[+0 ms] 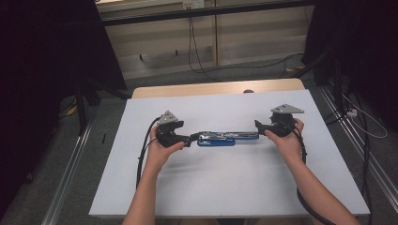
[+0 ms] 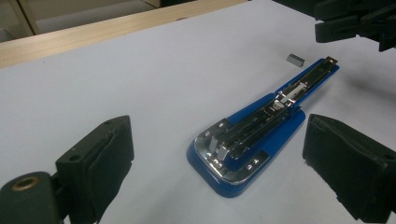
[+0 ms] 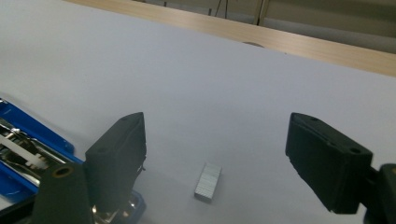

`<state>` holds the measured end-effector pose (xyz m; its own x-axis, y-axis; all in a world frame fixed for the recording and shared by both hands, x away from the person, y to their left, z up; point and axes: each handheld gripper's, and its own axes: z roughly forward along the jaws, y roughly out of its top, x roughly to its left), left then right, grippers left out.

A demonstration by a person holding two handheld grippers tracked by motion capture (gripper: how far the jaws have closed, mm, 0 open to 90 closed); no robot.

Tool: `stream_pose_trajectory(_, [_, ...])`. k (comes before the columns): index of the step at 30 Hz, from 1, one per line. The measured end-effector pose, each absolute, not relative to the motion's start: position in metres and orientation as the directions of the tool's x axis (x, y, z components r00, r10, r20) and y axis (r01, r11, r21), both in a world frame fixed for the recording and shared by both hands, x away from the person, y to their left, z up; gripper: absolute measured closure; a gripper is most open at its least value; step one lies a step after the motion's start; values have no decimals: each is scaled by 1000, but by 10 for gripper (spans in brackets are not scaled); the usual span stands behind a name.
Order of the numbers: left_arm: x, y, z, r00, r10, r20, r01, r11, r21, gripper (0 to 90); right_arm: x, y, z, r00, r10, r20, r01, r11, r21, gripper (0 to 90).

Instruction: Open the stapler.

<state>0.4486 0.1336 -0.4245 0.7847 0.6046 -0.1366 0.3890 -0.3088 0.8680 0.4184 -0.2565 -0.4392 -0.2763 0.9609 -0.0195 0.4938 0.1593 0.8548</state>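
A blue, chrome-topped stapler (image 2: 252,144) lies opened flat between both wide-open, empty tongs (image 2: 219,158). A small grey staple block (image 3: 208,181) rests between the right tongs (image 3: 233,163) on smooth white tabletop (image 1: 225,178).

My high view looks forward and down over the whole white table (image 1: 225,187), from well back. My left gripper view sits low and close, facing along the blue stapler (image 2: 252,140) toward one o'clock. My right gripper view, equally low, faces twelve o'clock across the small staple block (image 3: 208,182). Both gripper views share the stapler and that block.
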Motion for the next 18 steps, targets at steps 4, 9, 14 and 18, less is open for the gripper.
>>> stream_pose_trajectory(4, [449,136,-424,779,611,-142,396,-304,866,88,418,-262,-443,-255,967,-17,504,148,851,199])
stream_pose_trajectory(9, [449,137,-425,778,614,-135,393,-307,867,86,418,-268,-449,-247,969,-15,517,145,844,210])
stream_pose_trajectory(14, [449,138,-425,775,617,-139,396,-302,867,84,417,-271,-456,-247,969,-10,533,144,833,252])
stream_pose_trajectory(18, [450,139,-425,772,621,-137,399,-306,864,84,416,-270,-460,-249,968,-15,549,154,822,311])
